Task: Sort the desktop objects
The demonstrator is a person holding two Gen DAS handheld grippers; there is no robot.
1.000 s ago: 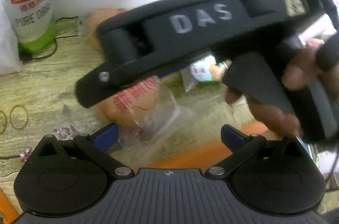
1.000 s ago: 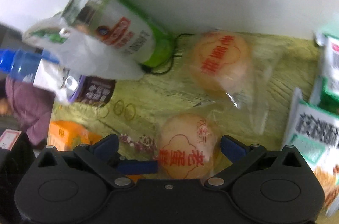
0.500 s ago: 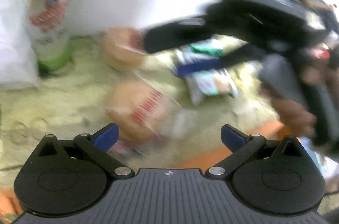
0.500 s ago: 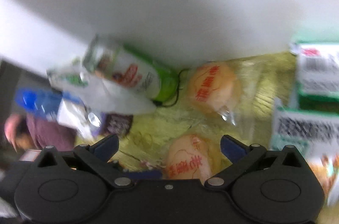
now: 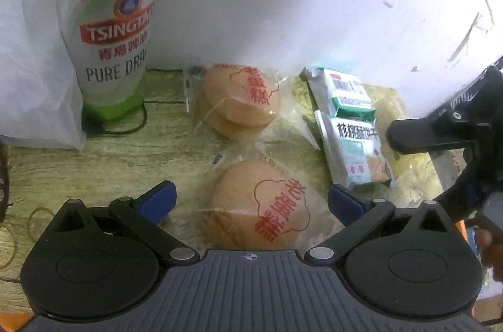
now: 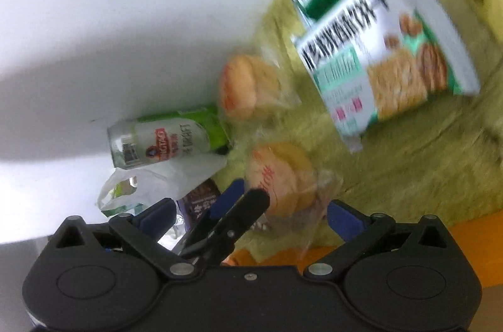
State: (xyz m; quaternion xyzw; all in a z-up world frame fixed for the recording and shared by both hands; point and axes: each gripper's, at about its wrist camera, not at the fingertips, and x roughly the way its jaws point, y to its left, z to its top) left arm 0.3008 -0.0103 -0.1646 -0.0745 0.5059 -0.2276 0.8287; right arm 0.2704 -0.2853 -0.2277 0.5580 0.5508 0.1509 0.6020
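Observation:
Two round cakes in clear wrappers with red print lie on the wooden desk. The near cake (image 5: 261,206) sits between the open fingers of my left gripper (image 5: 250,201), unclamped. The far cake (image 5: 242,99) rests by the wall. Right of them lie two green-and-white cracker packets (image 5: 355,149). My right gripper (image 6: 251,214) is open and tilted, with nothing in it. Its view shows the near cake (image 6: 279,178), the far cake (image 6: 245,90), the cracker packets (image 6: 393,58) and a black finger of the left gripper (image 6: 239,215). The right gripper's body (image 5: 440,137) shows at the right edge of the left wrist view.
A Tsingtao beer can (image 5: 110,27) stands at the back left against the white wall, beside a white plastic bag (image 5: 28,65). Rubber bands (image 5: 37,219) lie at the front left. An orange surface (image 6: 424,237) borders the desk's near side.
The right gripper, which crossed in front of the left camera, has pulled away to the right edge. Its own view has rolled and swung toward the cracker packets. The near cake stays put.

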